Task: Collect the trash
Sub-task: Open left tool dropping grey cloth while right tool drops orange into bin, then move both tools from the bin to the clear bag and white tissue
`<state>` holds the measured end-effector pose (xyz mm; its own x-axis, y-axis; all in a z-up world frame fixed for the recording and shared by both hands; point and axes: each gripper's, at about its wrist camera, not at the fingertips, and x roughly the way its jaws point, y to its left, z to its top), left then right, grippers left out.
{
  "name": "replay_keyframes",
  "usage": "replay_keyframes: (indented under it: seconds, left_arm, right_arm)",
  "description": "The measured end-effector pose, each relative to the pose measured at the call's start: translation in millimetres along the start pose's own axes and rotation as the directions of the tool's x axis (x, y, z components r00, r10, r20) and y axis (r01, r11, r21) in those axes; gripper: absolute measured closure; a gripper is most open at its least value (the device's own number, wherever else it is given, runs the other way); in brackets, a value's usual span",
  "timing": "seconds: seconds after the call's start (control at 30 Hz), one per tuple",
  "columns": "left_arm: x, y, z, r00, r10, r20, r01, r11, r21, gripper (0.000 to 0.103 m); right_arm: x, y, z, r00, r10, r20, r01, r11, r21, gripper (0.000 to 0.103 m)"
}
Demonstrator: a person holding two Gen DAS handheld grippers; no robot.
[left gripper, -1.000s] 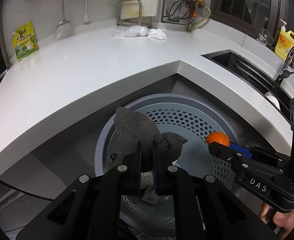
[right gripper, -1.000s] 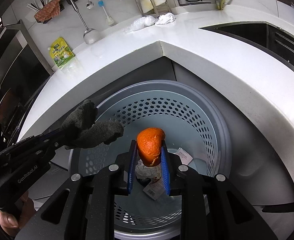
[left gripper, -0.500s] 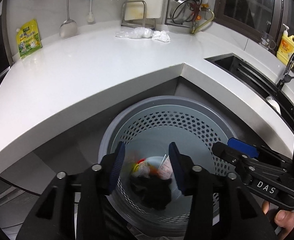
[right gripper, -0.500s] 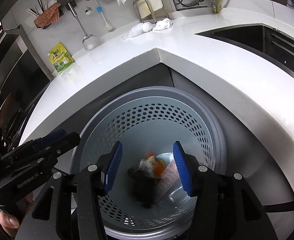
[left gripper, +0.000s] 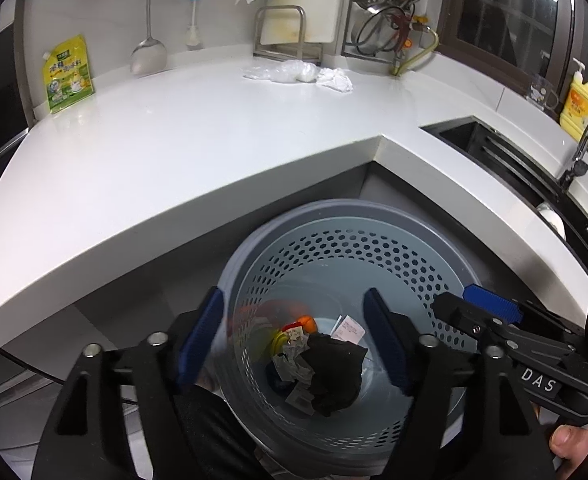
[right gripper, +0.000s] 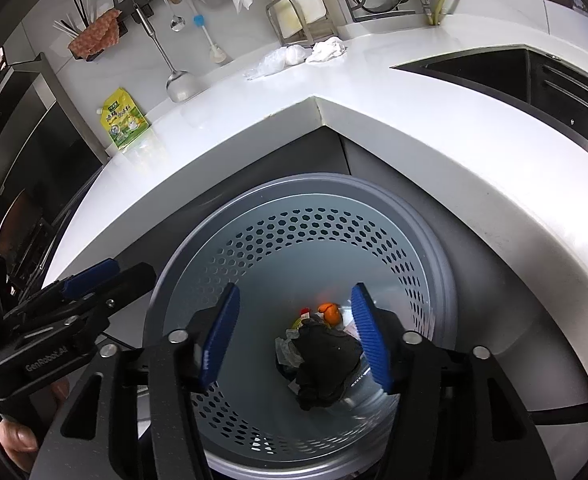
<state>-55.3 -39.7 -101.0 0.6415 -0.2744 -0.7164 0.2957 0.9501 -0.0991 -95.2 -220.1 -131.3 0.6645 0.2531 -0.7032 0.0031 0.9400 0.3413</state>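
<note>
Remaining trash, a crumpled plastic bag (left gripper: 289,70) with a white wad (left gripper: 336,79) just to its right, at the far edge of the surface (left gripper: 197,148), well apart from both grippers, roughly centred, long axis left-right. Left gripper (left gripper: 294,340) and right gripper (right gripper: 294,336) over the bin (right gripper: 394,196): jaws spread, opening, empty. Bag translucent, wad paper-like, both light and compressible.

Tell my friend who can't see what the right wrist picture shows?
Right gripper is opening, empty, over a grey bin holding a dark rag and orange peel. White counter curves behind.
</note>
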Motion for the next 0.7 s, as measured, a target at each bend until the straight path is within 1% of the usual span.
replay_keyframes:
  seconds: [0.17, 0.23, 0.43, 0.7]
  left_arm:
    - [-1.2, 3.3, 1.8, 1.0, 0.01, 0.009, -0.01, 1.0, -0.003, 0.024]
    - [-2.9, 4.0, 3.1, 1.0, 0.013, 0.017, -0.013, 1.0, 0.0, 0.019]
    - [-11.9, 7.6, 8.7, 0.998, 0.019, 0.059, -0.019, 1.0, -0.001, 0.012]
    - [-19.9, 16.7, 17.0, 0.995, 0.035, 0.096, -0.034, 0.999, -0.019, 0.009]
  right_arm:
    - [-0.8, 1.0, 1.4, 1.0, 0.001, 0.005, -0.001, 1.0, -0.003, 0.046]
    - [-2.3, 1.7, 2.2, 1.0, 0.0, 0.013, 0.0, 1.0, -0.004, 0.04]
    - [-5.1, 2.9, 5.1, 1.0, -0.002, 0.025, 0.002, 1.0, -0.016, 0.038]
    - [-11.8, 8.7, 12.3, 0.998, -0.002, 0.056, 0.005, 0.999, -0.052, 0.035]
